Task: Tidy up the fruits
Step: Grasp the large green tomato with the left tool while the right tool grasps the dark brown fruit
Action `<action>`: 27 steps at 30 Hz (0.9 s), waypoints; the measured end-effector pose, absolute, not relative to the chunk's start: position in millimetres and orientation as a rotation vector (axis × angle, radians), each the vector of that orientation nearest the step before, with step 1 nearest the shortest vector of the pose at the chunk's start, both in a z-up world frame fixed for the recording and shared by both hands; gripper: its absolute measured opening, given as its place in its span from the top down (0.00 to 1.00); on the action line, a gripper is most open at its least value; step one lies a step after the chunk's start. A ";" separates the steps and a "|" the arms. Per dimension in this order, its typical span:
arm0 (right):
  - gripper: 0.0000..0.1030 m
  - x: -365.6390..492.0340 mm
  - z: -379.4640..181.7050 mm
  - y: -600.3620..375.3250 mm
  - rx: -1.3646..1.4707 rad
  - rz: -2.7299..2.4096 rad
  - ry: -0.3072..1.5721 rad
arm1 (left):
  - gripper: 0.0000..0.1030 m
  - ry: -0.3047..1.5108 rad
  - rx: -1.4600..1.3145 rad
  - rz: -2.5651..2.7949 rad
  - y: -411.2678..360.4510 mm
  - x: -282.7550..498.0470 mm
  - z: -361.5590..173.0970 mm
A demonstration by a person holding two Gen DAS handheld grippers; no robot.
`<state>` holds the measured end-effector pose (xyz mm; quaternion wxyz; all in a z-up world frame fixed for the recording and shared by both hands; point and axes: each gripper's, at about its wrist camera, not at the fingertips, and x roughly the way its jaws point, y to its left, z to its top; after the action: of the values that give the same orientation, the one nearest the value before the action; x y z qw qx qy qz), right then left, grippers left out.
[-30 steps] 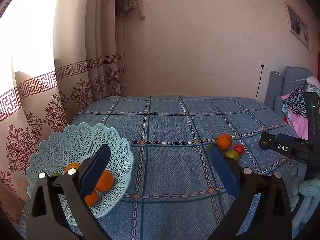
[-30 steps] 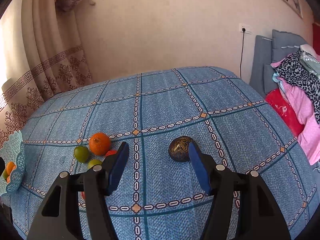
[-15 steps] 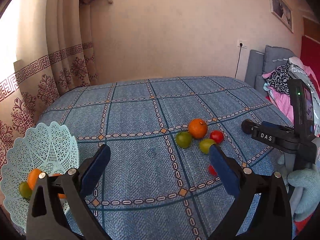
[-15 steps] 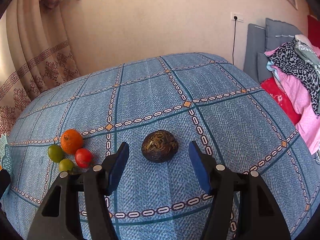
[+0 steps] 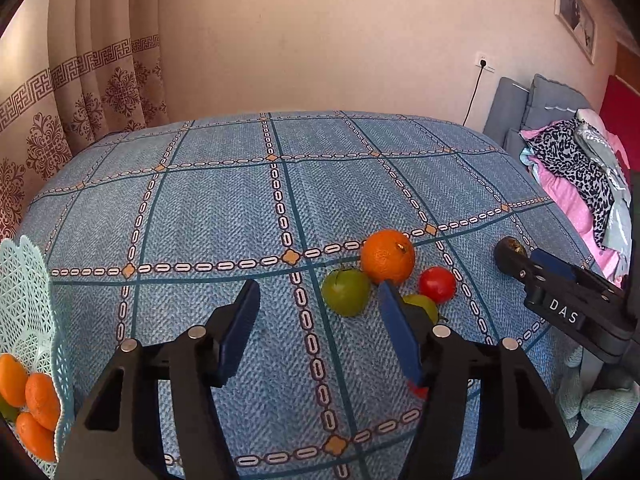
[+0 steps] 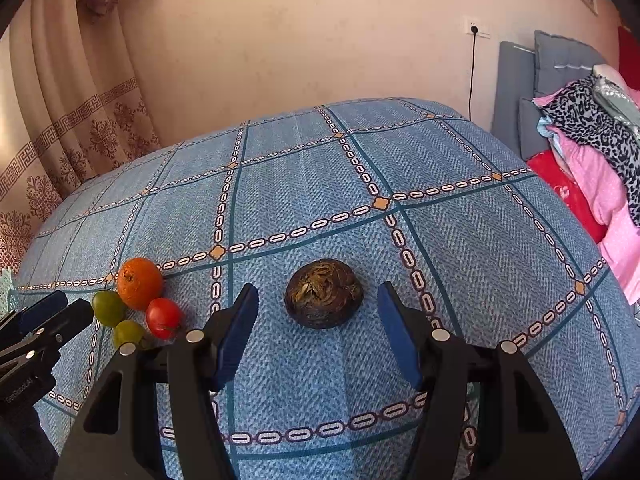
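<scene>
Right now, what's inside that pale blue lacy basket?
In the basket, at the left wrist view's edge, three orange fruits and a sliver of something green show. Its lattice wall and the frame edge hide the rest.

We're in a home here, a bedroom by the look of it: a bed spread with a blue checked cover, patterned curtains hanging at the left, a framed picture on the plain wall, a wall socket with a cable running down, and clothes heaped over a grey padded headboard at the right.
</scene>
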<state>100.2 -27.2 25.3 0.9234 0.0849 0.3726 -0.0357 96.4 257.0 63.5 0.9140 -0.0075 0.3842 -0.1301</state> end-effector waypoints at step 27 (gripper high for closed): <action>0.58 100.7 21.5 -34.5 0.185 -0.078 0.787 | 0.72 0.831 -0.061 -0.351 247.5 109.9 42.0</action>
<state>100.7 -34.5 21.5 0.9186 0.0898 0.3830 -0.0380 109.9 247.5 42.0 0.8995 -0.0292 0.4015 -0.1697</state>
